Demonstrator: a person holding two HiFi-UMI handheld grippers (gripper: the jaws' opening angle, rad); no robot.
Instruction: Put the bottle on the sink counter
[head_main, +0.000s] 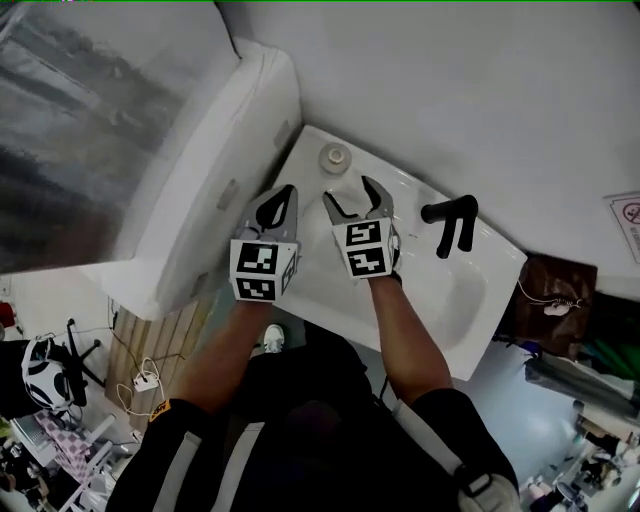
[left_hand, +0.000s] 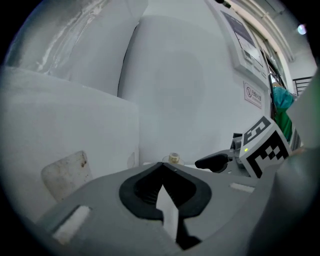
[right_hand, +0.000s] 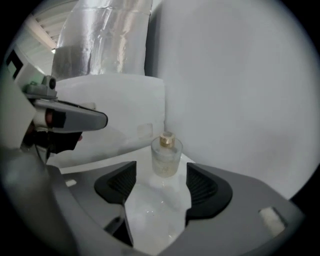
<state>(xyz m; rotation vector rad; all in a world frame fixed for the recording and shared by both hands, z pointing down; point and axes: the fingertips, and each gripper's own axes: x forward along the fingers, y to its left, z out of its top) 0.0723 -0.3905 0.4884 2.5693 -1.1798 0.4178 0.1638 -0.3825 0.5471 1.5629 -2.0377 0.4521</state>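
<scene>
A small clear glass bottle (head_main: 334, 157) with a gold cap stands upright on the far corner of the white sink counter (head_main: 306, 152). In the right gripper view the bottle (right_hand: 166, 157) sits just beyond my right gripper (right_hand: 161, 171), whose jaws stand open and apart from it. From the head view the right gripper (head_main: 350, 196) hovers a little short of the bottle. My left gripper (head_main: 289, 193) is beside it on the left, jaws together and empty. In the left gripper view its closed tips (left_hand: 162, 165) point toward the bottle (left_hand: 174, 158).
A black faucet (head_main: 450, 222) rises at the right of the white basin (head_main: 455, 300). A tall white cabinet side (head_main: 200, 200) borders the counter on the left, and a white wall (head_main: 450, 90) runs close behind the bottle.
</scene>
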